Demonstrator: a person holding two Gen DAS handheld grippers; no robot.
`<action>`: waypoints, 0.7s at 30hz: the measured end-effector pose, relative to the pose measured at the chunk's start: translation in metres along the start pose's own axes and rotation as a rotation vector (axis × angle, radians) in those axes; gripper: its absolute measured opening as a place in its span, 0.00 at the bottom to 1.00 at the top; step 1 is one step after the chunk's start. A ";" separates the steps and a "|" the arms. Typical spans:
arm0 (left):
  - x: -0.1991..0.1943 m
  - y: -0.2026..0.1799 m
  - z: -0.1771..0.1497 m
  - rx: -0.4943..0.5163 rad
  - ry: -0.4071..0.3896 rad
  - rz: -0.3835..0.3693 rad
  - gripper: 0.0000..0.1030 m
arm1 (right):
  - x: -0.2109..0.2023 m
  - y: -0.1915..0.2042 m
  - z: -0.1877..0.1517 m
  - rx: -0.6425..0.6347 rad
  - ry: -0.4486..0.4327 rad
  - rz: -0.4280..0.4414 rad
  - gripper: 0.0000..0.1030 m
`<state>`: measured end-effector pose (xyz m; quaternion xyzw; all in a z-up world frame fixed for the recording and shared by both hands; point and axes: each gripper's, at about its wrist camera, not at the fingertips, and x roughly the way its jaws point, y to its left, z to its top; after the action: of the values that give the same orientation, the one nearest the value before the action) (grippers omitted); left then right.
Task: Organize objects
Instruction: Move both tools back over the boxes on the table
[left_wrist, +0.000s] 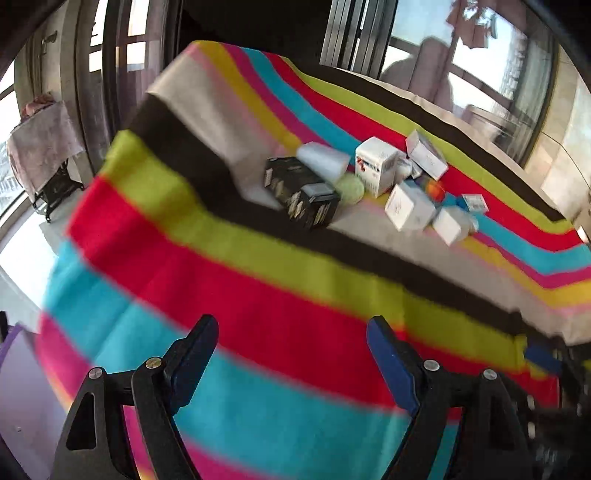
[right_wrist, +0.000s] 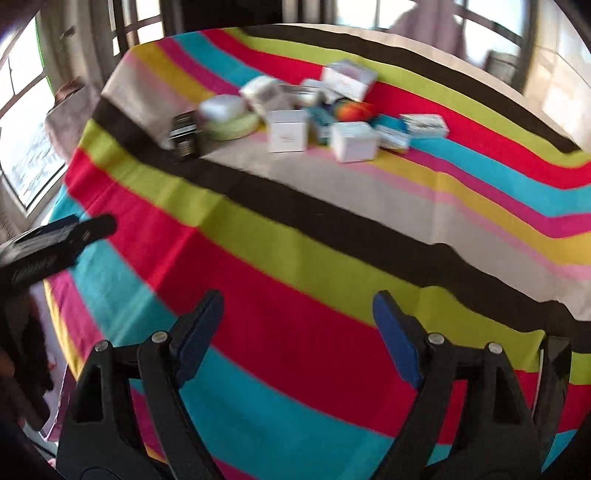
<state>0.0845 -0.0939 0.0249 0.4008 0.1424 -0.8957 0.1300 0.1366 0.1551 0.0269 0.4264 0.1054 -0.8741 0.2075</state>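
Observation:
A heap of small boxes lies far off on the striped tablecloth. In the left wrist view I see a black box, a white box, a green round thing and an orange ball. In the right wrist view the same heap shows the black box, a white box, the green round thing and the orange ball. My left gripper is open and empty above the near stripes. My right gripper is open and empty too, far from the heap.
The striped cloth covers the whole table. The left gripper's body shows at the left edge of the right wrist view. Windows and a covered stand are beyond the table. Both views are motion-blurred.

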 end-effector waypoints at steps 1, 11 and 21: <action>0.009 -0.003 0.006 -0.005 -0.003 0.009 0.81 | 0.002 -0.008 0.002 0.015 -0.002 -0.010 0.82; 0.068 -0.018 0.036 0.013 0.021 0.081 0.82 | 0.021 -0.052 0.018 0.071 0.001 -0.057 0.83; 0.073 -0.019 0.037 0.028 0.039 0.034 1.00 | 0.041 -0.056 0.035 0.040 0.025 -0.070 0.84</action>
<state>0.0059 -0.0978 -0.0035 0.4223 0.1256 -0.8872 0.1371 0.0643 0.1808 0.0163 0.4373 0.1054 -0.8774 0.1668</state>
